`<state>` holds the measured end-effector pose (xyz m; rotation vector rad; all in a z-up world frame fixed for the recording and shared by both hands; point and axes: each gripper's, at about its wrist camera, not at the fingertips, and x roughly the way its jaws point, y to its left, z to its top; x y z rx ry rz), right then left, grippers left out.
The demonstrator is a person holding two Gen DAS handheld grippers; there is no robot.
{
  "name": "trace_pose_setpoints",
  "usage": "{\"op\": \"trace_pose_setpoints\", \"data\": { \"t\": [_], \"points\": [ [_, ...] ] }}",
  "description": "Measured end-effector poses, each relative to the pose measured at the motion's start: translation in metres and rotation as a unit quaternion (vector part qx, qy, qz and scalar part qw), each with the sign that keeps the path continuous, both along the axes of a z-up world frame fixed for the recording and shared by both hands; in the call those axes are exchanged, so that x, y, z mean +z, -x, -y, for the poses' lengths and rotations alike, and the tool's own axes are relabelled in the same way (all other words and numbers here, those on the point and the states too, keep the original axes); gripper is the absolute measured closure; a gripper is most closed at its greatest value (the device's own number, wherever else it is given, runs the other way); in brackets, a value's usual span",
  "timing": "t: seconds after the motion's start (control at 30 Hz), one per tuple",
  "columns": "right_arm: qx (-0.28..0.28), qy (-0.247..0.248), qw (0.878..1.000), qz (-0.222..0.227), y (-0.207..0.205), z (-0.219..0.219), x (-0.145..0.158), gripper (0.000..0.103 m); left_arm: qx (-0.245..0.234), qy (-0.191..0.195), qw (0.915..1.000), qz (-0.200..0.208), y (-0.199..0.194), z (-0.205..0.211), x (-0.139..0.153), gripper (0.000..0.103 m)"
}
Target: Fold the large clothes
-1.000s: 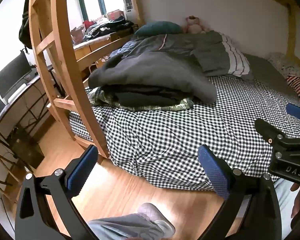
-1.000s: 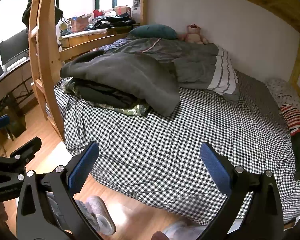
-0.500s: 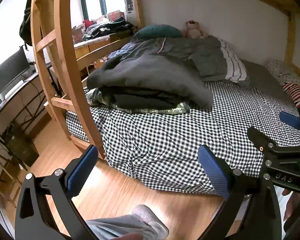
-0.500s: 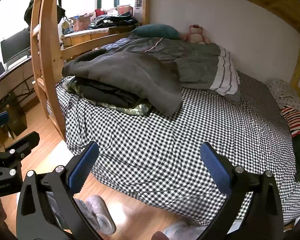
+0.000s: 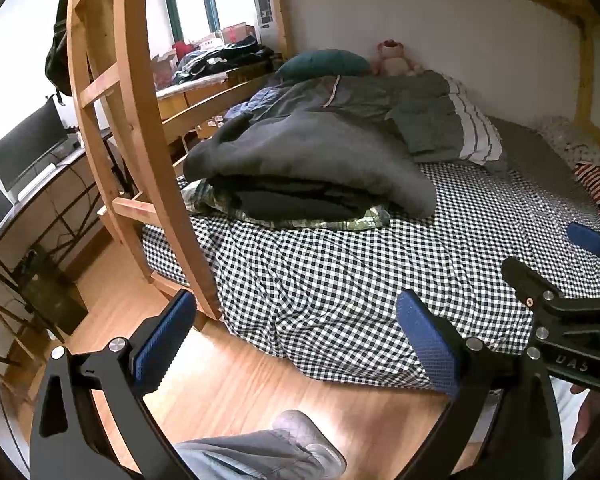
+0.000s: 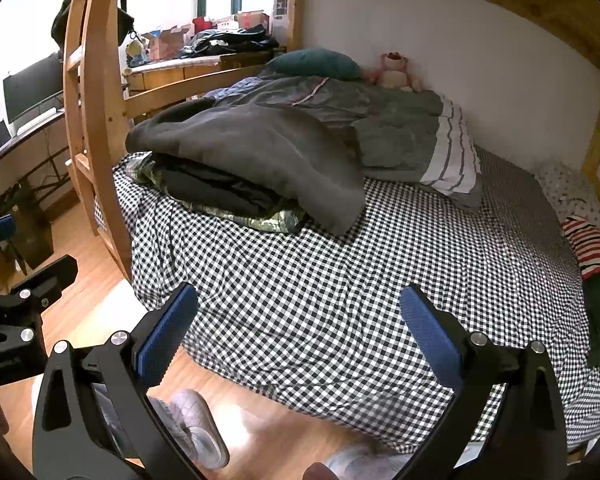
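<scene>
Left wrist view: I hold my left gripper and right gripper spread wide, empty, before the checkered bed; the dark clothes pile lies on its far-left part.

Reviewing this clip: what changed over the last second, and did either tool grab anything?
Both tools, left tool and right tool, drifted slightly back from the bed, so more floor shows. Nothing was grabbed; both stay open and empty. The dark clothes pile lies unchanged.
</scene>
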<state>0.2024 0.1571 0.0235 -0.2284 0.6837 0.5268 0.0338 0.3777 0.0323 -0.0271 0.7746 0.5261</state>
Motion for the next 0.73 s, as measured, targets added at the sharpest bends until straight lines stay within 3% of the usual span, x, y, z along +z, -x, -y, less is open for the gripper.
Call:
{"op": "trace_pose_setpoints", "data": {
  "t": [0.5,0.73],
  "points": [
    [-0.002,-0.001,1.000,-0.002,-0.0015,0.0032,0.0005,0.003,-0.007,0.017,0.9998,0.006,0.0009,-0.0016,0.0006,0.004],
    [-0.003,-0.004,1.000,-0.003,-0.0021,0.0031,0.0011,0.003,0.001,0.004,1.0000,0.003,0.0025,-0.0022,0.0013,0.004]
  ]
}}
